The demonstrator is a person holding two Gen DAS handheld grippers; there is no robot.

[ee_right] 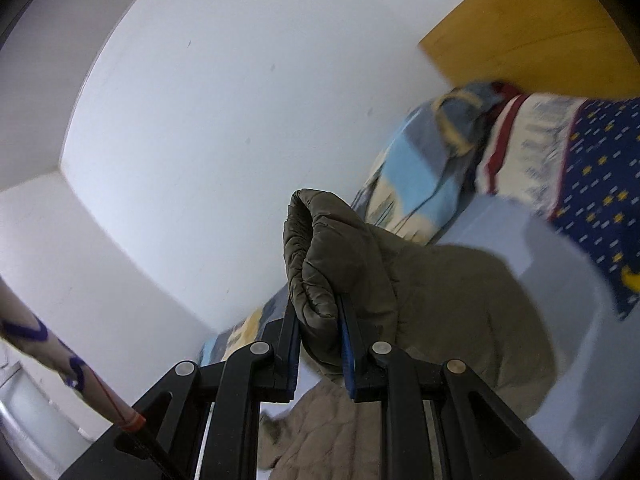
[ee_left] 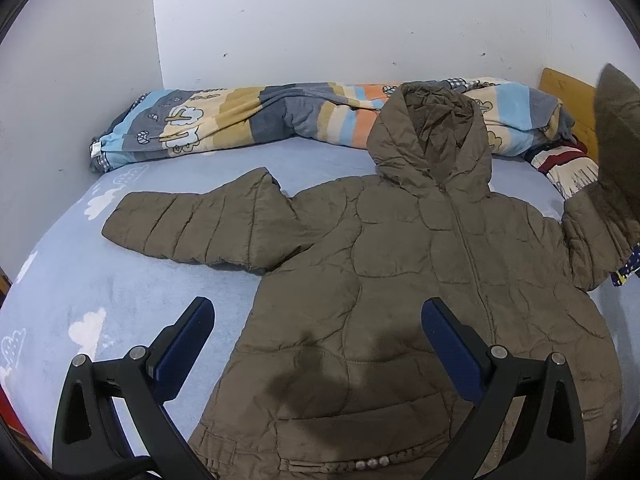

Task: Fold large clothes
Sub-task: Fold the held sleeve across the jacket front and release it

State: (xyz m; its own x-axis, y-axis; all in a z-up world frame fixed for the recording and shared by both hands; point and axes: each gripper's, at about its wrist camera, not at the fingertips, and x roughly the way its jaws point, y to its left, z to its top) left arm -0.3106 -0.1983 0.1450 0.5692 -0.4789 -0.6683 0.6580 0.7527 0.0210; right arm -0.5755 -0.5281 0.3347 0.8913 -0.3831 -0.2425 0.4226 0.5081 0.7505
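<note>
Your right gripper [ee_right: 318, 312] has its jaws closed on the cuff end of the jacket's right sleeve [ee_right: 320, 256]; the padded fabric is pinched between the two blue pads and bulges above them, raised off the bed. From the left wrist view, that same sleeve [ee_left: 612, 184] rises at the right edge of the scene, bent upward from the shoulder.

Your left gripper [ee_left: 318, 320] has its jaws spread wide with nothing between the pads. It hangs above the near hem of the jacket; the left finger sits over bare sheet, the right finger over the jacket's front.

The olive quilted jacket [ee_left: 400, 280] lies front up on the bed, zip closed, hood [ee_left: 432, 140] pointing to the far side. Its other sleeve [ee_left: 192, 224] is stretched out flat to the left on the light blue sheet [ee_left: 100, 288], which carries white cloud prints.

Behind the hood, a striped, rolled quilt [ee_left: 240, 120] runs along the far white wall [ee_left: 320, 20]. A dark blue star-patterned cloth [ee_right: 600, 200] lies at the right, near a wooden headboard [ee_right: 540, 32].
</note>
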